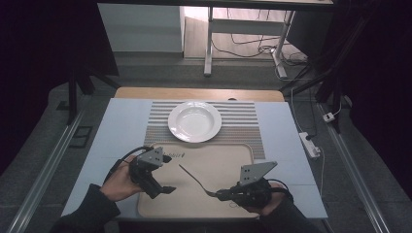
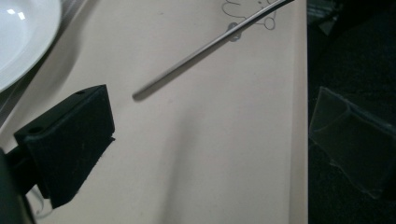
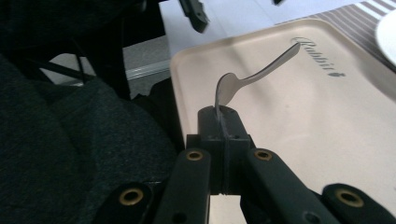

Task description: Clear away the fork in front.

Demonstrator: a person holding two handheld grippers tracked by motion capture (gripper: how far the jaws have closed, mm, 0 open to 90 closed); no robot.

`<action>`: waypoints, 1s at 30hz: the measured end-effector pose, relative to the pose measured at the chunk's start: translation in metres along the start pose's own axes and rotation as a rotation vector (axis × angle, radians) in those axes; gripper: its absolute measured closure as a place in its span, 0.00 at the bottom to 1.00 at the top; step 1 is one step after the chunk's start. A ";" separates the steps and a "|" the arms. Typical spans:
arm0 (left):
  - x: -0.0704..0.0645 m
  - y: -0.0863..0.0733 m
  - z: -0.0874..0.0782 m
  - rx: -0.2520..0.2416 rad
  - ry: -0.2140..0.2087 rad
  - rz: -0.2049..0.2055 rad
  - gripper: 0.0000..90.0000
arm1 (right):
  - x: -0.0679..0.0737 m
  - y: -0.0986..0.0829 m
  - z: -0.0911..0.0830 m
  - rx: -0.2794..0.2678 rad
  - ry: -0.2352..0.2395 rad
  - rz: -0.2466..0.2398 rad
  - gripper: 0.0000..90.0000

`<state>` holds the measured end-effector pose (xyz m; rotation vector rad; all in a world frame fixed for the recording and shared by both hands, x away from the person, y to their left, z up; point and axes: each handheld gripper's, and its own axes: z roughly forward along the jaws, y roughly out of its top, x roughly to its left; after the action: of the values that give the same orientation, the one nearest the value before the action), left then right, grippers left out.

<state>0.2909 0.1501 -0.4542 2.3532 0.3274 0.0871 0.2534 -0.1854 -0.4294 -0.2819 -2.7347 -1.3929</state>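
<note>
My right gripper (image 1: 219, 194) clenches a fork (image 1: 194, 180) by its head over the beige tray (image 1: 233, 160), handle pointing far-left toward the white plate (image 1: 194, 121), presumably for a handover. My left gripper (image 1: 165, 189) hangs nearby, jaws released and empty.

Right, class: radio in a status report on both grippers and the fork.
Right gripper shut on fork tines, handle over tray. Left gripper open, beside it. Plate beyond, nothing blocking.
</note>
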 end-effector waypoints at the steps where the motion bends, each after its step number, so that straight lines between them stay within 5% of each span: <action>1: 0.001 0.002 0.001 0.005 -0.009 0.011 0.00 | 0.000 0.000 0.000 0.000 0.000 0.000 1.00; 15: 0.015 0.035 0.038 0.120 -0.150 0.235 0.00 | 0.005 0.005 0.003 0.008 0.054 -0.019 1.00; 21: 0.021 0.043 0.046 0.155 -0.220 0.278 0.00 | 0.006 0.006 0.003 0.011 0.068 -0.029 1.00; 25: 0.017 0.045 0.047 0.171 -0.215 0.352 0.08 | 0.006 0.007 0.003 0.010 0.074 -0.036 1.00; 26: 0.016 0.045 0.047 0.175 -0.209 0.358 0.22 | 0.006 0.007 0.003 0.010 0.075 -0.036 1.00; 30: 0.016 0.046 0.045 0.179 -0.222 0.381 0.36 | 0.006 0.006 0.003 0.009 0.078 -0.031 1.00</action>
<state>0.3229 0.0924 -0.4553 2.5451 -0.2325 -0.0245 0.2489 -0.1787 -0.4253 -0.1809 -2.6928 -1.3676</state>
